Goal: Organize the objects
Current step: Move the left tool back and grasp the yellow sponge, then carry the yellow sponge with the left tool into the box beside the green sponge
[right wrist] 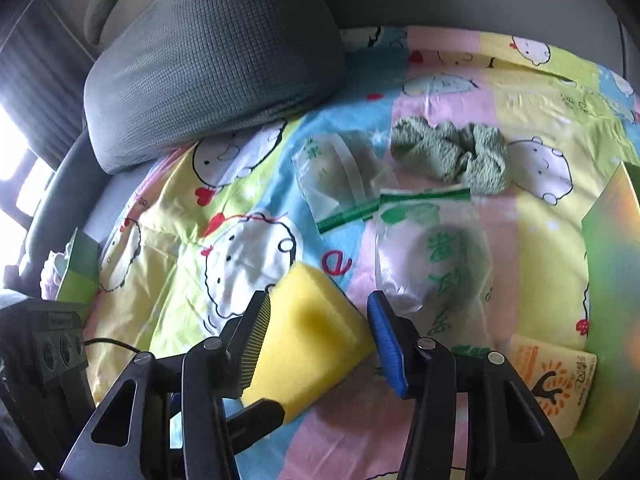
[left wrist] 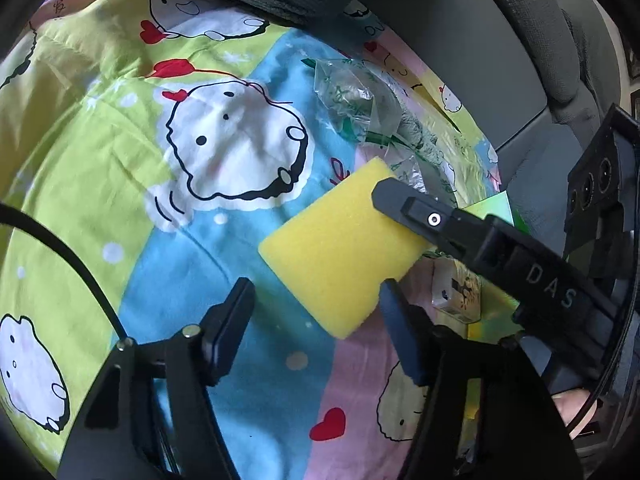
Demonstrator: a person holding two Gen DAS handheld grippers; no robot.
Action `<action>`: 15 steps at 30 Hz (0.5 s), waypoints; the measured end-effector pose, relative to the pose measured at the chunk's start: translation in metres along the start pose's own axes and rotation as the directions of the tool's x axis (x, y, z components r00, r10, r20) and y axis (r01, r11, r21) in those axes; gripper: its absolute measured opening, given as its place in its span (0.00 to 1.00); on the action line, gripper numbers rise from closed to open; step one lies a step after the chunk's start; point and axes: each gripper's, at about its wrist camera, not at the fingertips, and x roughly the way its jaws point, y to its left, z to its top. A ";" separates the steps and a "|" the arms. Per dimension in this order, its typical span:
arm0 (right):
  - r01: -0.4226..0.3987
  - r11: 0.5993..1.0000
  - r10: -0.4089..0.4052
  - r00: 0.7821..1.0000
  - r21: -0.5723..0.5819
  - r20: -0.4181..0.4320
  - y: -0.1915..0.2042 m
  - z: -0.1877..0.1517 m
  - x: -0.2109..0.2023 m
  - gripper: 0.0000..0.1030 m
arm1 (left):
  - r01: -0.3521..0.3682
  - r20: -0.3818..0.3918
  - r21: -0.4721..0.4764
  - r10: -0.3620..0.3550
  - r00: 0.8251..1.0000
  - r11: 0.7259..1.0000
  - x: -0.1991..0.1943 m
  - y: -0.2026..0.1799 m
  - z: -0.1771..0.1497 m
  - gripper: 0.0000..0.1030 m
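A yellow sponge is held above the cartoon-print quilt. My right gripper is shut on the sponge, with its fingers on both sides of it. In the left wrist view one right finger lies across the sponge's upper right corner. My left gripper is open, its jaws wide apart just below the sponge; its right pad is at the sponge's lower edge. Clear plastic bags with green print and a green knitted cloth lie beyond on the quilt.
A grey pillow lies at the back left. A tissue pack with orange print lies at the right, next to a green box. Another green box sits at the left edge. A grey headboard runs behind.
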 end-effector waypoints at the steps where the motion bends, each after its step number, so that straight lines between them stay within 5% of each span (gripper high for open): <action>1: 0.005 1.000 -0.005 1.000 -0.005 -0.007 0.001 -0.001 0.002 0.51 | -0.004 0.000 0.006 0.004 1.000 1.000 0.001 -0.001 -0.001 0.49; 9: 0.014 1.000 -0.014 1.000 0.003 -0.015 -0.004 -0.013 0.009 0.48 | -0.006 0.014 0.037 0.006 1.000 0.999 0.004 -0.006 -0.001 0.40; 15: -0.004 1.000 0.004 0.999 0.011 0.054 -0.003 -0.020 -0.013 0.48 | -0.029 0.096 0.152 0.014 0.995 0.988 -0.013 -0.023 -0.004 0.40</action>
